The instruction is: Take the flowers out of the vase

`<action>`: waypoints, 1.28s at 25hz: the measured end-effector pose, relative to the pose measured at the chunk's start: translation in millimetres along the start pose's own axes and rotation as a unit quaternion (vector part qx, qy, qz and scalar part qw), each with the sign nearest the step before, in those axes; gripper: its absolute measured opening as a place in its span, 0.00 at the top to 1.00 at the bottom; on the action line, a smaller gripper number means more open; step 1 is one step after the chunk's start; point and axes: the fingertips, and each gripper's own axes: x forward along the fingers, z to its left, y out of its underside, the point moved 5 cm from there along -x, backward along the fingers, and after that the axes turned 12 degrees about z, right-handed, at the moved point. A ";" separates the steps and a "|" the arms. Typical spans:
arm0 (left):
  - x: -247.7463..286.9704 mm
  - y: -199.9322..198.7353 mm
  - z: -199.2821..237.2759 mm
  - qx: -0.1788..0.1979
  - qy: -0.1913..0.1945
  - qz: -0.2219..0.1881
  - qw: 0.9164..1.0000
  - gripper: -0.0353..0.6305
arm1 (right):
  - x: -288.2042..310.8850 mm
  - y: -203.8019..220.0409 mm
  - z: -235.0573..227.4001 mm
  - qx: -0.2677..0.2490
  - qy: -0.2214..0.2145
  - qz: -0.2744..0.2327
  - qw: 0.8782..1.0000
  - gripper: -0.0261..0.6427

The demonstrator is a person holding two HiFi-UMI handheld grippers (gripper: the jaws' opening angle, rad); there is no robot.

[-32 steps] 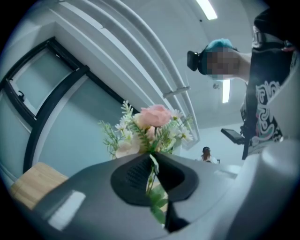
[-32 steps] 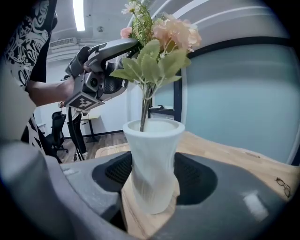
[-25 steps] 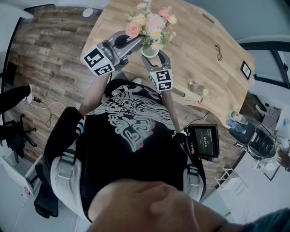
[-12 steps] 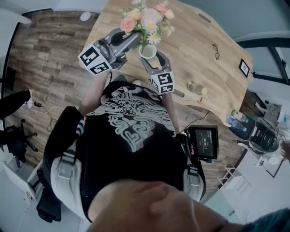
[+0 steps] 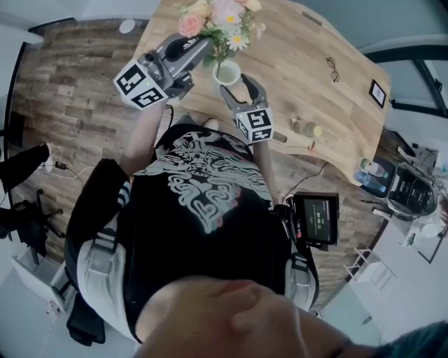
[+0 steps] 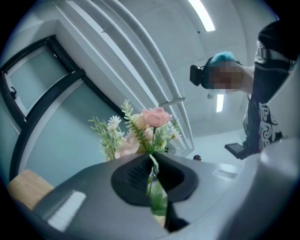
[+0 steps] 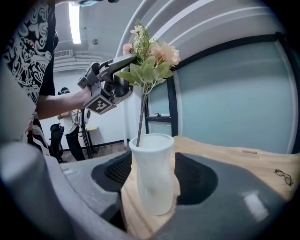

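A bouquet of pink and cream flowers (image 5: 217, 17) hangs above a white vase (image 5: 227, 72) on the wooden table (image 5: 301, 42). My left gripper (image 5: 208, 45) is shut on the green stems, which show pinched between its pads (image 6: 152, 171) below the blooms (image 6: 140, 131). From the right gripper view, one thin stem (image 7: 140, 117) still reaches down into the mouth of the vase (image 7: 152, 173). My right gripper (image 7: 152, 190) has its jaws against both sides of the vase. The left gripper (image 7: 133, 58) holds the bouquet well above the rim.
Eyeglasses (image 5: 334, 68), a small bottle (image 5: 306, 129) and a small framed picture (image 5: 379, 93) lie on the table to the right. A screen device (image 5: 318, 217) hangs at the person's waist. Another person (image 7: 70, 122) stands in the background.
My left gripper has moved up and away with the bouquet, and the vase mouth now shows uncovered below the flowers. The right gripper stays around the vase.
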 end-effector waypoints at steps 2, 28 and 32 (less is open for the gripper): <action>3.1 -4.5 -1.6 0.003 0.004 -0.004 1.000 0.95 | -3.0 2.8 1.3 0.003 -0.002 0.001 1.000 0.53; -16.2 -31.4 2.2 0.013 -0.019 -0.018 1.000 0.95 | -48.0 -65.7 5.5 -0.021 0.032 -0.164 0.986 0.54; -24.1 -22.8 8.0 0.002 -0.030 -0.010 0.999 0.95 | -48.1 -73.0 3.8 -0.025 0.048 -0.175 0.983 0.70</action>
